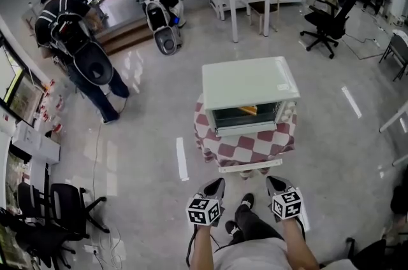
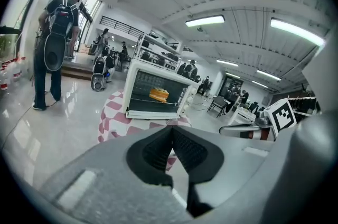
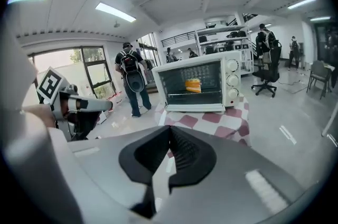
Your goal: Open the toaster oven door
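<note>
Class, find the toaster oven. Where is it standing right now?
In the head view, the toaster oven stands just right of centre on a small table with a red-and-white checked cloth, out on the open floor.

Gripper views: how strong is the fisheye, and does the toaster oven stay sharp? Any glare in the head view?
Left gripper view: heavy fisheye with dark corners, straight lines bowed, toaster oven sharp. Right gripper view: same bowing, toaster oven readable. Head view: milder curve, pale glare streaks on the glossy floor.
</note>
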Tool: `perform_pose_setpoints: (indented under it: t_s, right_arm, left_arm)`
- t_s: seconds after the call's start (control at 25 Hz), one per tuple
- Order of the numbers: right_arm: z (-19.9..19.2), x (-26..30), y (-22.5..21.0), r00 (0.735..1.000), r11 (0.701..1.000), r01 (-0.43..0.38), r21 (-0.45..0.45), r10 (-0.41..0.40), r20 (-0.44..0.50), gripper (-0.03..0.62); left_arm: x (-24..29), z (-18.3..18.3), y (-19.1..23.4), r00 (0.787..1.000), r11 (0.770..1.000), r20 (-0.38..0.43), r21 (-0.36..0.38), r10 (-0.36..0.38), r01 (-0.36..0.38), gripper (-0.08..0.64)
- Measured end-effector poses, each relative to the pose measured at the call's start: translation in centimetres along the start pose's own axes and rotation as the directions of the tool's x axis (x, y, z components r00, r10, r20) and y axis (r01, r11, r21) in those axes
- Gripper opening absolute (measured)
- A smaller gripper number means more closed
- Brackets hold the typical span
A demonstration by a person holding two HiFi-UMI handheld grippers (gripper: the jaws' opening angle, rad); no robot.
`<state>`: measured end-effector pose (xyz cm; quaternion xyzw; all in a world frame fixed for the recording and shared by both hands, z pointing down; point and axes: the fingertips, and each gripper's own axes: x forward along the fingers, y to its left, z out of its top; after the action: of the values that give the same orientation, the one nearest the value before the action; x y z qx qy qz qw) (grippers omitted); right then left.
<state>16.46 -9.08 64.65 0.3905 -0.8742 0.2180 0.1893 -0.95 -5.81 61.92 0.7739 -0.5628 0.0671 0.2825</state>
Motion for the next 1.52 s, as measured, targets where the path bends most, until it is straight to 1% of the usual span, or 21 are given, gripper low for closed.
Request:
perform_pose_setpoints:
  t_s: [0.12, 0.2, 0.36, 0.56, 0.72, 0.88, 1.04, 1.28, 1.52]
  right_arm:
    - [0.1, -1.1, -0.1, 0.998, 0.999, -0.027, 0.044, 0.024, 0.056, 0.003]
    - [-0.2, -1.8, -0.3, 0.998, 0.999, -0.021, 0.045, 0.018, 0.058, 0.003]
    - [0.2, -2.8, -0.3, 0.997, 0.999, 0.001, 0.054, -0.006, 0.080, 0.003]
    - [0.8, -3.1, 0.5, 0.995, 1.000, 0.002, 0.026, -0.004, 0.096, 0.003]
    - [1.3, -3.1, 1.4, 0.993, 1.000, -0.007, 0.017, 0.005, 0.119, 0.003]
    - [1.4, -2.8, 1.9, 0.995, 1.000, -0.009, -0.020, 0.011, 0.104, 0.003]
    - [0.9, -2.6, 1.9, 0.997, 1.000, 0.003, -0.012, -0.002, 0.073, 0.003]
    - [1.4, -2.8, 2.5, 0.995, 1.000, 0.019, -0.005, -0.018, 0.096, 0.003]
    - [1.5, -2.3, 3.2, 0.996, 0.999, 0.012, -0.036, -0.008, 0.092, 0.003]
  left_arm:
    - [-0.2, -0.4, -0.8, 1.000, 1.000, -0.009, 0.007, -0.012, 0.012, 0.006]
    - [-0.5, -0.2, -1.1, 1.000, 1.000, 0.003, 0.001, -0.004, 0.004, 0.006]
    - [-1.0, 0.3, -1.9, 1.000, 1.000, 0.014, 0.025, 0.003, -0.003, 0.006]
    - [-1.7, 0.0, -2.2, 1.000, 0.999, 0.012, 0.035, 0.006, -0.006, 0.006]
    - [-2.3, 0.0, -2.4, 1.000, 0.999, 0.013, 0.033, -0.016, 0.016, 0.006]
    - [-2.3, 0.3, -2.3, 1.000, 0.999, 0.020, 0.047, -0.016, 0.015, 0.006]
    - [-2.1, 0.8, -2.4, 1.000, 0.998, 0.022, 0.064, -0.016, 0.015, 0.006]
    - [-2.1, 1.1, -2.8, 0.999, 0.998, 0.026, 0.066, -0.023, 0.021, 0.006]
    - [-2.1, 1.0, -2.5, 0.999, 0.998, 0.030, 0.064, -0.020, 0.018, 0.006]
